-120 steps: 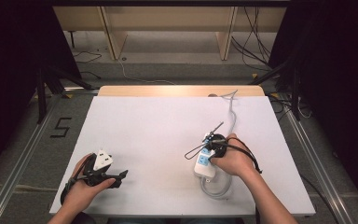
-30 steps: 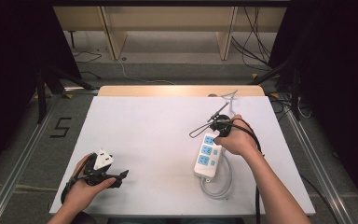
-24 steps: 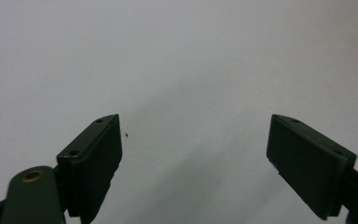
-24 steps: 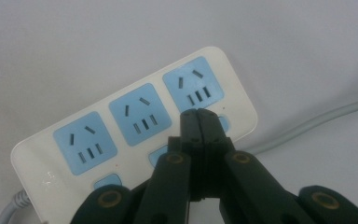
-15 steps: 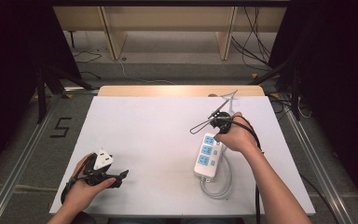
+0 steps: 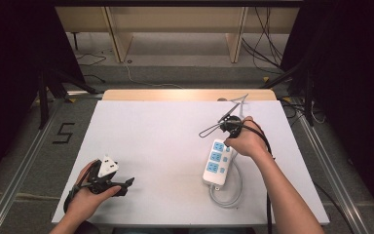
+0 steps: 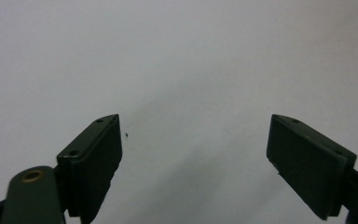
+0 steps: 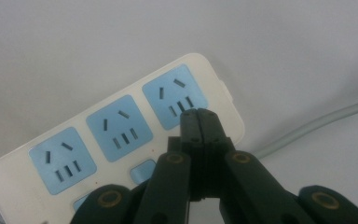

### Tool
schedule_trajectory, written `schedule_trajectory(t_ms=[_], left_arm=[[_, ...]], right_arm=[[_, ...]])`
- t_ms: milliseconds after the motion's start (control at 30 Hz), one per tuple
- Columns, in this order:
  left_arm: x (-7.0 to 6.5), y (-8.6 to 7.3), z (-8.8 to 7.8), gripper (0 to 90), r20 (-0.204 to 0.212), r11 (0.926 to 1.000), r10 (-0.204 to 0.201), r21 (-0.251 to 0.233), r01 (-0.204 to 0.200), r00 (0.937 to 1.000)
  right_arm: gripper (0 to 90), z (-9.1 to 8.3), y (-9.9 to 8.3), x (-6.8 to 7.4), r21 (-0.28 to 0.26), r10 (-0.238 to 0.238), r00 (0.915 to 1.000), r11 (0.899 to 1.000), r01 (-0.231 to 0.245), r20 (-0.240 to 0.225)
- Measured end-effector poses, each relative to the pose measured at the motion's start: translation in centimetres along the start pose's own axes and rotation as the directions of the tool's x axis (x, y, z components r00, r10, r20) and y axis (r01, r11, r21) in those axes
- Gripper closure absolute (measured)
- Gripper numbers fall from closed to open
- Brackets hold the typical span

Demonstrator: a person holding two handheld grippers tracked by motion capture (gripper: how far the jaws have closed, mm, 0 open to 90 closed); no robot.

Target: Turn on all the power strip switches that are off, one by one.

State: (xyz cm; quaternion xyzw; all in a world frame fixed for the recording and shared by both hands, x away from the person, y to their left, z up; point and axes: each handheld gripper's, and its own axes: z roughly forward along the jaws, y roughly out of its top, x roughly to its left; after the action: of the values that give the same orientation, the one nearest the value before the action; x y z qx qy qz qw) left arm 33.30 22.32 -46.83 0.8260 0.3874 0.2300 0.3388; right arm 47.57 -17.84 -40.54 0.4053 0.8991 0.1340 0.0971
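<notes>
1. Two tongs are in use at a white bench [image 6: 165, 146]. The left tongs [image 7: 193, 158] rest near the bench's near-left corner with the jaws standing wide apart and nothing between them; bare bench surface lies ahead of them.
2. The right tongs [image 8: 199, 122] are closed, jaw against jaw, with nothing gripped. In the right gripper view their tips hang over the end socket of the power strip [image 8: 116, 135], close to its white edge; whether they touch the casing cannot be told.
3. The power strip [image 6: 218, 162] lies flat on the right half of the bench, three blue sockets facing up. Its grey cord [image 6: 231, 192] loops off the near end towards the bench's front edge.
4. Judged step in hand: pressing or nudging the strip with the closed tips, possibly aiming at one of its blue switch buttons [image 8: 142, 171].
5. Risk: the closed tips are narrow, so a push off centre would likely skid the light strip across the smooth bench rather than act on it.
6. Risk: tips straying into a socket slot could jam or scratch it.
7. Risk: the looped cord lies slack near the right forearm; a sleeve or trailing gripper cable catching it could drag the strip out of line.
</notes>
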Motion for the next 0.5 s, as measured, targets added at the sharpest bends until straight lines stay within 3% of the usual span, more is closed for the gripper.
schedule_trajectory(t_ms=[500], left_arm=[[0.02, 0.01, 0.02, 17.9, 0.001, 1.0000, 0.002, 0.002, -0.002, 1.0000]], right_arm=[[90.0, 0.58, 0.49, -0.49, 0.017, 0.013, 0.9999, 1.000, -0.013, -0.001]])
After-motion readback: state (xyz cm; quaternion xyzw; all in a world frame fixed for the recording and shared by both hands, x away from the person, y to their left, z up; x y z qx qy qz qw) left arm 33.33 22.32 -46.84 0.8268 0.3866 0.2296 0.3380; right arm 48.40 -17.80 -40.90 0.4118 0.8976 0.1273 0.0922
